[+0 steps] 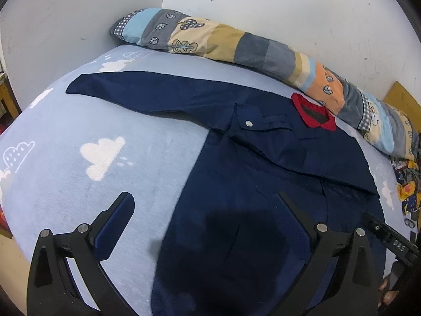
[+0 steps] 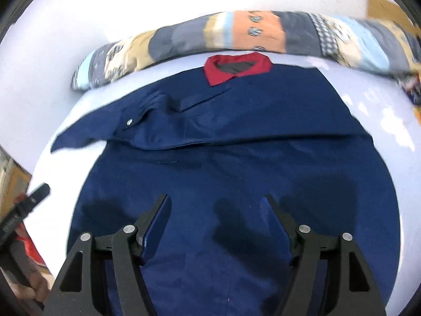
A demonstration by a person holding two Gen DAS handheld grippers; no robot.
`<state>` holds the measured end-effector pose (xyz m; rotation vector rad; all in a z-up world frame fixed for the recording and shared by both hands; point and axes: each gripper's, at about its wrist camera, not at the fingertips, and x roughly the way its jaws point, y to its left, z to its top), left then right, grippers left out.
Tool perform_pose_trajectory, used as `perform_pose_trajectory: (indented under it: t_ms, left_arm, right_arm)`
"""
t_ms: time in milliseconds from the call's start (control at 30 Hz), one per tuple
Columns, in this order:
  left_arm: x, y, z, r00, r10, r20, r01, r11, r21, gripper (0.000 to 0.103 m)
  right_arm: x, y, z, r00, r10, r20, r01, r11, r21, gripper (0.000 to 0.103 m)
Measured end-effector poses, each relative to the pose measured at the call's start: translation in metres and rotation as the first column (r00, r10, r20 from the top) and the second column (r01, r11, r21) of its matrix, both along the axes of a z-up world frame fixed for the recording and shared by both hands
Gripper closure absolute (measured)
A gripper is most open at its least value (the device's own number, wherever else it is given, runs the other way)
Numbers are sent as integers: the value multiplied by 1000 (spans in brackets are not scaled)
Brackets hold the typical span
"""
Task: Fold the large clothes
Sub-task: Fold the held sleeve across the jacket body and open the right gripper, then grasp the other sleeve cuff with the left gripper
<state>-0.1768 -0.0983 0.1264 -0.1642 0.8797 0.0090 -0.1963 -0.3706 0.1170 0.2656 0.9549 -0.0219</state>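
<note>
a navy shirt (image 1: 263,184) lies flat on a light blue sheet (image 1: 79,137) printed with white clouds, its red collar (image 1: 314,114) pointing toward 12 o'clock at a patchwork pillow (image 1: 236,44) along the white wall (image 1: 289,5). one sleeve (image 1: 131,92) stretches out toward 10 o'clock in the left wrist view; the other sleeve is folded across the chest, its edge running from 9 to 3 o'clock in the right wrist view.

the left gripper (image 1: 205,202) hangs wide open over the shirt's side edge, one finger above the sheet, the other above the navy cloth, holding nothing. the right gripper (image 2: 215,205) is also spread open above the shirt's lower middle, empty, casting dark shadows on the fabric. the right wrist view is slightly blurred. colourful cloth (image 1: 406,187) sits at 3 o'clock past the shirt.
</note>
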Motion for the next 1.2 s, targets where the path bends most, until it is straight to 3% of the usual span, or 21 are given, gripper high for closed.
perform_pose_trajectory:
  t_ms: [233, 300, 467, 600, 800, 933, 1033, 1133, 1200]
  left_arm:
    - [1, -34, -8, 999, -41, -17, 43, 996, 79, 0]
    - [2, -43, -12, 998, -51, -26, 53, 992, 111, 0]
    - [1, -58, -17, 997, -71, -29, 74, 988, 137, 0]
    - [-2, -69, -16, 993, -120, -15, 121, 981, 150, 0]
    - [-9, -57, 1, 983, -179, 43, 177, 983, 56, 0]
    - [-7, -19, 24, 986, -139, 94, 141, 990, -17, 0]
    - [13, 36, 31, 996, -49, 68, 56, 993, -102, 0]
    - [40, 98, 19, 999, 37, 6, -34, 970, -239, 0]
    - [57, 136, 7, 995, 102, -15, -102, 951, -292, 0]
  right_arm:
    - [-3, -33, -6, 997, -78, 27, 79, 994, -69, 30]
    - [4, -42, -12, 995, -102, -2, 102, 991, -88, 30]
    - [12, -72, -12, 984, -177, 3, 177, 984, 7, 30]
    - [15, -77, -7, 983, -182, 15, 182, 983, 29, 30]
    - [11, -81, 3, 982, -185, 46, 181, 981, 75, 30]
    - [12, -82, 2, 981, -189, 38, 187, 980, 65, 30]
    - [12, -82, 4, 982, -186, 46, 183, 981, 65, 30]
    - [12, -81, 5, 981, -189, 53, 186, 981, 61, 30]
    - [13, -78, 4, 982, -184, 50, 181, 981, 66, 30]
